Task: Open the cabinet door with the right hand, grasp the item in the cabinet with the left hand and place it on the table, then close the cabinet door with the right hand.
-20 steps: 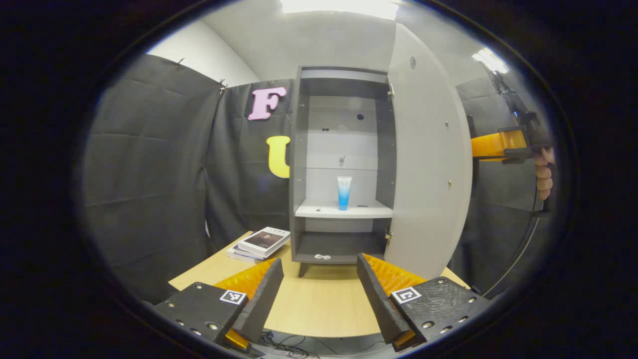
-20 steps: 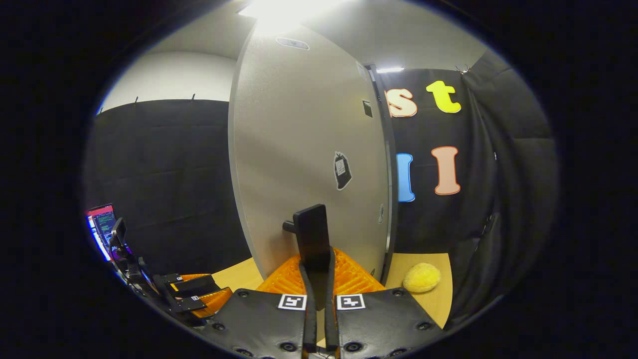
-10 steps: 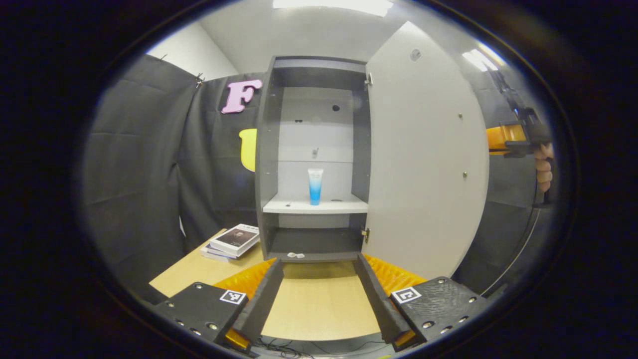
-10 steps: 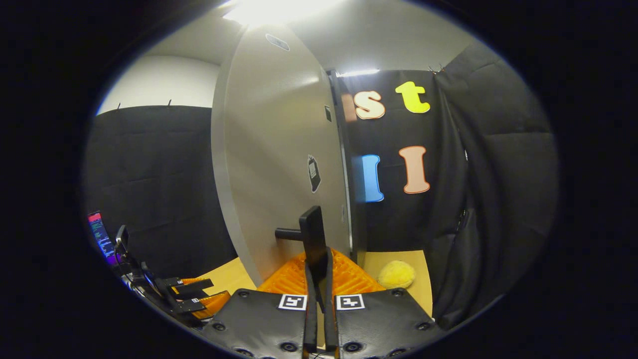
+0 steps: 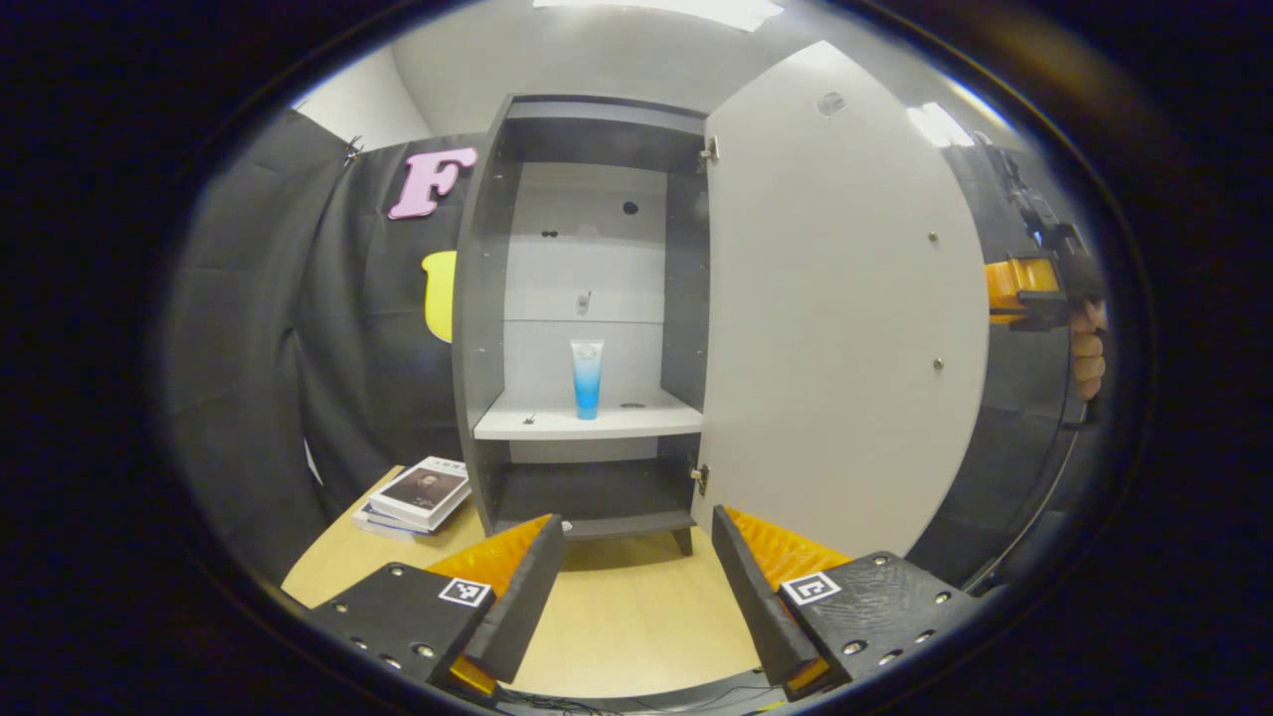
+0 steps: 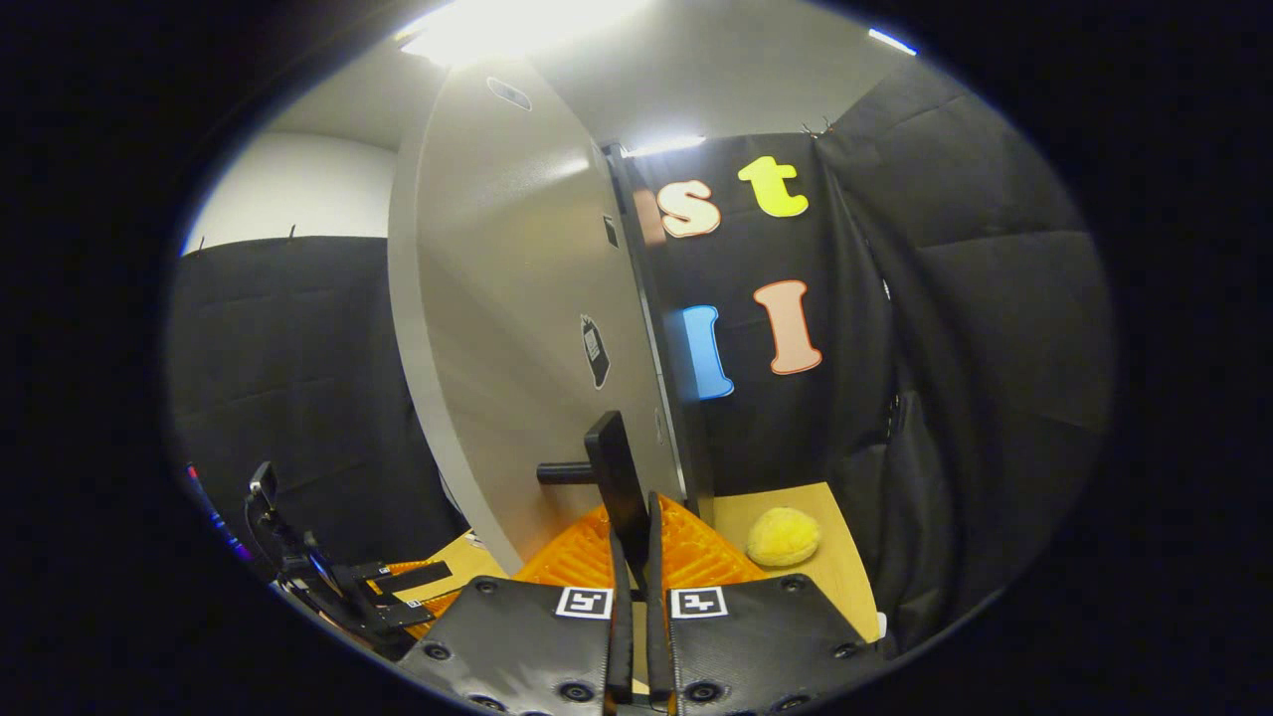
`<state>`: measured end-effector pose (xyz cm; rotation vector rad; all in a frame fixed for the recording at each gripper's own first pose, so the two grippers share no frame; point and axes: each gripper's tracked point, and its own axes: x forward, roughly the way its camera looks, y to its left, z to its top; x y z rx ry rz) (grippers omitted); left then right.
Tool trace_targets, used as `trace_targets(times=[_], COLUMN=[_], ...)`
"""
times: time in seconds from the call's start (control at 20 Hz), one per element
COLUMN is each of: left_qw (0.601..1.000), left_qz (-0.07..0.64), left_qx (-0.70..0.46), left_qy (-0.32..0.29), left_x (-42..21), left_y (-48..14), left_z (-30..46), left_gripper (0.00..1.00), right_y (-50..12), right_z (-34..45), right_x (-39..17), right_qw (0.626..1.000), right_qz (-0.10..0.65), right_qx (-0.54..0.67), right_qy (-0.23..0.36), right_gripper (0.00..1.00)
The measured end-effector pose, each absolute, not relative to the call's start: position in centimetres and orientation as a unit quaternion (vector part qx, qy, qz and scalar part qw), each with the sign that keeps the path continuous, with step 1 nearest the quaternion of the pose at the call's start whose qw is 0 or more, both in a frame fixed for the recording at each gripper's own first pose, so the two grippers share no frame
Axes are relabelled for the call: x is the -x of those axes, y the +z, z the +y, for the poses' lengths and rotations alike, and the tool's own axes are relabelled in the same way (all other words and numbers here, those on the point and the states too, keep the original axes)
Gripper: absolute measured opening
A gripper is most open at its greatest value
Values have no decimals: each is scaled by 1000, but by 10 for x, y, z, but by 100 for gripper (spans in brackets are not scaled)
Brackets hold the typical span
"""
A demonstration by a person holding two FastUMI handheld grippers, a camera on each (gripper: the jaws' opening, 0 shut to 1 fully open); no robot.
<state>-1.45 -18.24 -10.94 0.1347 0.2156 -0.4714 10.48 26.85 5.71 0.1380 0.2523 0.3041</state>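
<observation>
In the left gripper view, your left gripper [image 5: 636,587] sits at the bottom centre with its fingers spread apart over the table [image 5: 636,617], holding nothing. The cabinet [image 5: 582,318] fills the middle, its door [image 5: 835,298] swung open to the right; the blue tube [image 5: 587,378] stands upright on the middle shelf [image 5: 587,423]. Books [image 5: 418,492] lie at lower left. At the right edge, your hand [image 5: 1089,348] holds the other gripper. In the right gripper view, your right gripper [image 6: 633,557] at bottom centre is clamped on the door handle [image 6: 612,477], with a yellow ball [image 6: 783,535] lower right.
</observation>
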Motion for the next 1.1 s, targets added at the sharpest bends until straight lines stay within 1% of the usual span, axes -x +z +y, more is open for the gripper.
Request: trace_targets(times=[0.1,0.15,0.2,0.25,0.3,0.35,0.4,0.5,0.55,0.6,0.65,0.8,0.95,1.1], left_qw=[961,960,960,958,957,956,955,950,948,947,947,948,953,959], left_qz=[113,111,113,119,120,120,122,129,131,131,129,122,113,97], left_qx=[-59,-54,-51,-48,-42,-36,-34,-31,-29,-24,-17,-9,-5,-6], left_qy=[-245,-251,-253,-255,-260,-265,-270,-283,-289,-291,-293,-292,-280,-265], left_x=[4,-2,-8,-10,-13,-17,-20,-24,-27,-30,-33,-50,-71,-95], left_y=[-111,-111,-112,-115,-116,-116,-116,-120,-120,-118,-115,-111,-105,-90], left_z=[-178,-176,-173,-171,-170,-169,-168,-166,-165,-163,-160,-152,-144,-141], left_gripper=[90,90,90,90,91,90,90,90,90,90,90,90,90,90], right_y=[57,57,56,56,55,55,54,56,60,66,71,74,71,66], right_z=[265,265,265,264,263,261,258,260,258,253,249,225,193,167], right_x=[-104,-103,-99,-95,-90,-84,-78,-65,-61,-57,-55,-50,-53,-65], right_qw=[981,983,984,984,984,984,985,981,981,980,980,980,977,976], right_qz=[130,130,131,134,135,134,134,139,134,129,124,111,115,117], right_qx=[-62,-58,-56,-58,-62,-66,-74,-113,-129,-143,-153,-165,-165,-151], right_qy=[127,119,112,106,101,94,84,70,59,49,37,-11,-68,-103], right_gripper=[7,3,7,3,7,3,7,7,6,2,2,2,2,2])
